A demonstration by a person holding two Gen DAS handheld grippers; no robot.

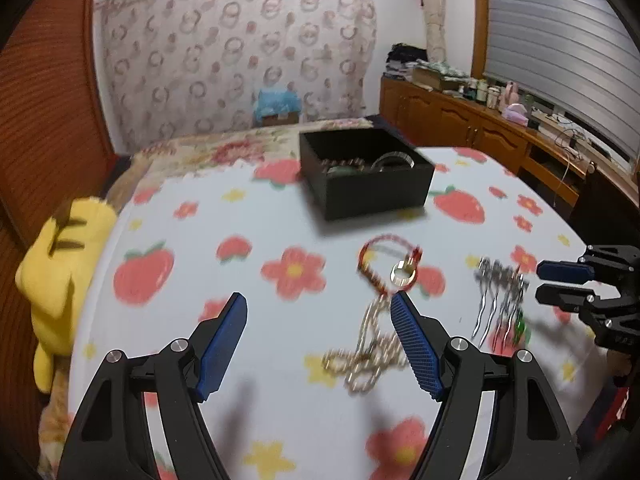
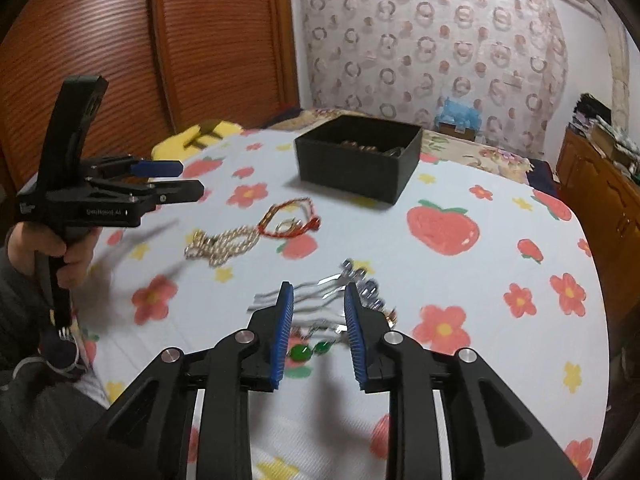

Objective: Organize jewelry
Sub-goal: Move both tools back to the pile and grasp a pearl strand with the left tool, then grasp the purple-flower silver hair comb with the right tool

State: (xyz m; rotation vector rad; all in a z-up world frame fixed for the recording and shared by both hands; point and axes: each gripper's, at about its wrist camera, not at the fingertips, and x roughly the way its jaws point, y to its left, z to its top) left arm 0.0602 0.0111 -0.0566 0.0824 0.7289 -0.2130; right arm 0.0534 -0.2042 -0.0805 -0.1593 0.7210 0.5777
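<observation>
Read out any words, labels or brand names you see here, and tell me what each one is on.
Pale lettering on the side of the left claw: too blurred to read.
Embossed marks on the right claw body: too small to read.
Nothing readable on the black box.

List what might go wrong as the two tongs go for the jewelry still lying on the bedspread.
1. The red cord bracelet overlaps the pale chain, so the open left tongs may drag both along.
2. The silver hairpins lie in a loose pile under the open right tongs; a pinch might catch only some and scatter the rest.
3. The black box sits on soft bedding and may shift or tip if bumped.
</observation>
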